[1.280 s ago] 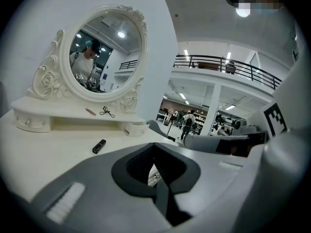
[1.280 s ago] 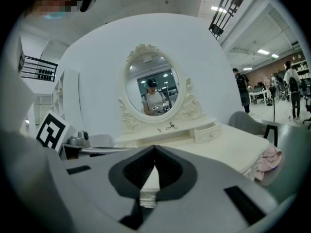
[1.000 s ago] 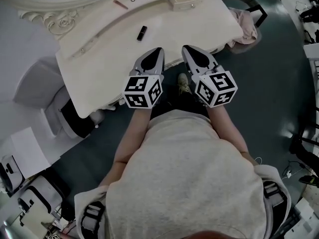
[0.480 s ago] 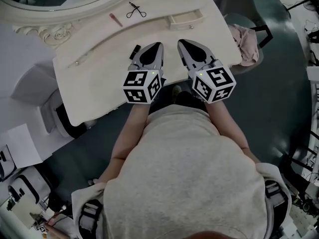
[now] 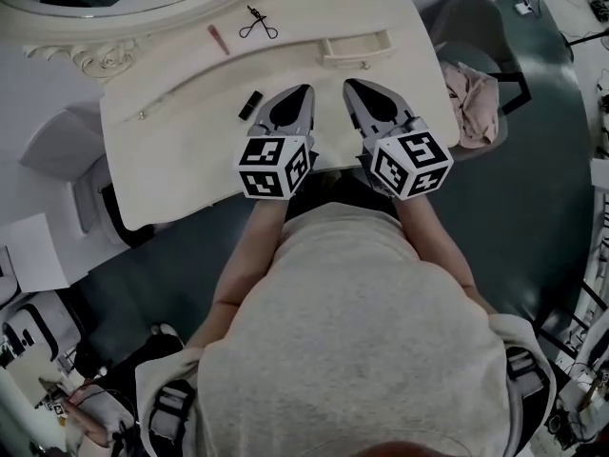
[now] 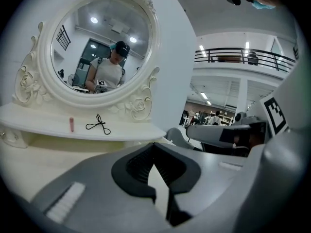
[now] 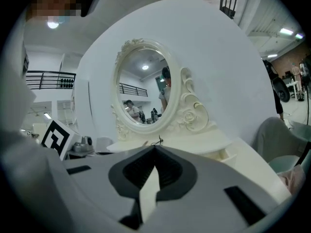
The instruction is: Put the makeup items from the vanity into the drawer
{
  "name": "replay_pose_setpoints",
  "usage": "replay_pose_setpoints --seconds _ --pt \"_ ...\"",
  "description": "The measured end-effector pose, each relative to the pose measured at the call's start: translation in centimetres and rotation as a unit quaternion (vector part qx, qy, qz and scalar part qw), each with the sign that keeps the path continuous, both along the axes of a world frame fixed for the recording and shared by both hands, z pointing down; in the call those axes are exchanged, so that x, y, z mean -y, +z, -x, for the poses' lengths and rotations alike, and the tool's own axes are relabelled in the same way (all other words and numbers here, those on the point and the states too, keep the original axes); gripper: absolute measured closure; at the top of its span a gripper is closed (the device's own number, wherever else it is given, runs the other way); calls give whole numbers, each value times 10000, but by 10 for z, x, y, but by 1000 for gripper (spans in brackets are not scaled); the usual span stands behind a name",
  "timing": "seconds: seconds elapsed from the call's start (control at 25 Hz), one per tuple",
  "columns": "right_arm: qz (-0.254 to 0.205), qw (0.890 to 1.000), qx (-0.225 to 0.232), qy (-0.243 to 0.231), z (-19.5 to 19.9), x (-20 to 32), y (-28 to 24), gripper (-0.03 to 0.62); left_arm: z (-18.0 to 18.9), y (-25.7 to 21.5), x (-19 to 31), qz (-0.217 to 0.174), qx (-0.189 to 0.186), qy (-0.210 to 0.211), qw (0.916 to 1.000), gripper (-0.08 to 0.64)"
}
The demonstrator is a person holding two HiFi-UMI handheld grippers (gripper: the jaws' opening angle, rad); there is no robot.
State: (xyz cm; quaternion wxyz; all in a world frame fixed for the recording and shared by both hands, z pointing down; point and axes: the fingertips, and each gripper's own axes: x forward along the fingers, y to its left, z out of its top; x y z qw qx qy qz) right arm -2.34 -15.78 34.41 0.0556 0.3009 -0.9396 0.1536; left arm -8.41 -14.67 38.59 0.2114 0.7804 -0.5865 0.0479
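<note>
On the cream vanity [image 5: 181, 160] lie a black lipstick [image 5: 250, 104], a pink stick [image 5: 219, 39] and a black eyelash curler [image 5: 258, 23]. The stick [image 6: 71, 124] and the curler [image 6: 98, 125] rest on the raised shelf under the mirror. A small drawer [image 5: 357, 48] in that shelf stands pulled out a little. My left gripper [image 5: 303, 89] hovers over the tabletop just right of the lipstick, shut and empty. My right gripper [image 5: 350, 84] is beside it, in front of the drawer [image 7: 226, 156], jaws together with nothing between them.
An oval mirror [image 6: 102, 47] in a carved frame rises behind the shelf. A grey chair with pink cloth [image 5: 471, 89] stands at the vanity's right end. A white stool [image 5: 67, 150] sits at the left. Dark floor surrounds the table.
Both grippers have moved forward side by side, from the vanity's front edge to over the tabletop. The lipstick, earlier ahead of the left gripper, now lies beside its tip.
</note>
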Motion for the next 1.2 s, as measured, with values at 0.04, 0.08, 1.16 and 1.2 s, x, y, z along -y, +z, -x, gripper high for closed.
replay_pose_setpoints --seconds 0.04,0.08,1.16,1.2 --pt "34 10000 21 -35 1 0 2 584 3 2 -1 30 18 -67 10000 551" --pt "72 9999 47 -66 2 0 5 584 6 3 -3 53 38 -134 9999 551" --pt "748 9970 169 55 39 0 41 584 68 30 -5 537 91 -254 9982 551" --pt "771 9969 165 74 41 0 43 584 72 31 -5 576 104 -264 9979 551"
